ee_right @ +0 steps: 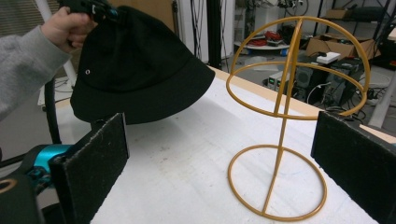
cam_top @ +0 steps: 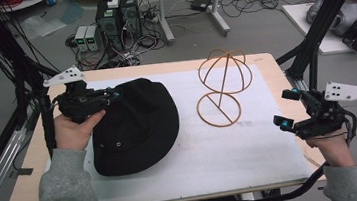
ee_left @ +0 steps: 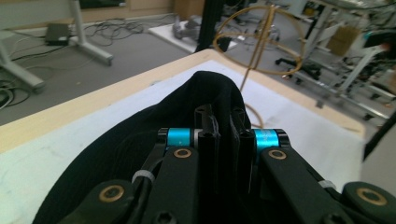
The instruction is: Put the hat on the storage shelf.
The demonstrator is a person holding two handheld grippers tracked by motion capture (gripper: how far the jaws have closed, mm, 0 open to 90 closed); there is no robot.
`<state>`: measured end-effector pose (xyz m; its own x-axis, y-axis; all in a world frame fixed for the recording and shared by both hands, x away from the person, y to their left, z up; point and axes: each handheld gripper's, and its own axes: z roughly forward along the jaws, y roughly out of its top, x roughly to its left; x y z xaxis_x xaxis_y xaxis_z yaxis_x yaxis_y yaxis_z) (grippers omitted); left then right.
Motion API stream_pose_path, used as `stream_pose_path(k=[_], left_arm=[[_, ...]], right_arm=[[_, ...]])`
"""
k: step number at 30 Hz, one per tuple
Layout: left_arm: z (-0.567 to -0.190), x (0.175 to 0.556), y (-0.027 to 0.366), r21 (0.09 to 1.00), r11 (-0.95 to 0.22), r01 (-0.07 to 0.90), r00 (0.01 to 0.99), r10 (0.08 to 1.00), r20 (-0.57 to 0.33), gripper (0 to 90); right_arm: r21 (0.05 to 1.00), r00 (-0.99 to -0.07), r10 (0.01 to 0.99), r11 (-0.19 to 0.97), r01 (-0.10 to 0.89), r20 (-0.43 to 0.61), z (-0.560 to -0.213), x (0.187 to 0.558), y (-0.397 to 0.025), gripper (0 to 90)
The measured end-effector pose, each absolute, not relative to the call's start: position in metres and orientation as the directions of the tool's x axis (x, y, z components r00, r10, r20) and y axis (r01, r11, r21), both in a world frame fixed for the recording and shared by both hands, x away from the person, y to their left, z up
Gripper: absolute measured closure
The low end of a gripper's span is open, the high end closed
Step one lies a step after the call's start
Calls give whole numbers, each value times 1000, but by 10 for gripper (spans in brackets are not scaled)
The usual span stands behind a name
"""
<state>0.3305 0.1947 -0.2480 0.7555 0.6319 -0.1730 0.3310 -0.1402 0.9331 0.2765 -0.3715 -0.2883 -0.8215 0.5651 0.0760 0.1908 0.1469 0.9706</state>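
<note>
one hat [cam_top: 136, 125], one stand [cam_top: 225, 88] — two tongs

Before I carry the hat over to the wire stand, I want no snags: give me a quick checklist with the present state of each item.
1. Left gripper shut on the black hat: ok, jaws pinch the fabric.
2. Hat off the table: ok, in the right gripper view its brim hangs above the white mat.
3. Wire hat stand upright, base ring flat on the mat: ok.
4. Path between hat and stand free: ok, bare mat between them.
5. Right gripper open and holding nothing: ok, jaws wide apart, stand seen between them.
6. Grip firm enough not to slip: cannot tell.
</note>
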Motion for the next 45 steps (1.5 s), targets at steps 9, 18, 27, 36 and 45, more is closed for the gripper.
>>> stream_pose_path(k=[9,18,27,36,45], left_arm=[[-210,324,184,944,-174,280,785,607,-121,843],[-180,332,179,950,-184,252,803,588,-100,844],[-172,344,188,954,-170,246,843,524,-124,844],[-153,346,179,955,-194,224,858,504,-99,844],[-135,360,155,959,-209,194,893,443,-84,844]], right_arm=[[970,-821,564,141,198,86,-288,277,-372,34],[970,-824,560,143,196,83,-289,278,-372,34],[971,-821,565,137,197,87,-288,278,-374,34],[970,-821,565,139,197,86,-288,279,-375,34],[972,-822,565,148,180,67,-285,274,-376,34]])
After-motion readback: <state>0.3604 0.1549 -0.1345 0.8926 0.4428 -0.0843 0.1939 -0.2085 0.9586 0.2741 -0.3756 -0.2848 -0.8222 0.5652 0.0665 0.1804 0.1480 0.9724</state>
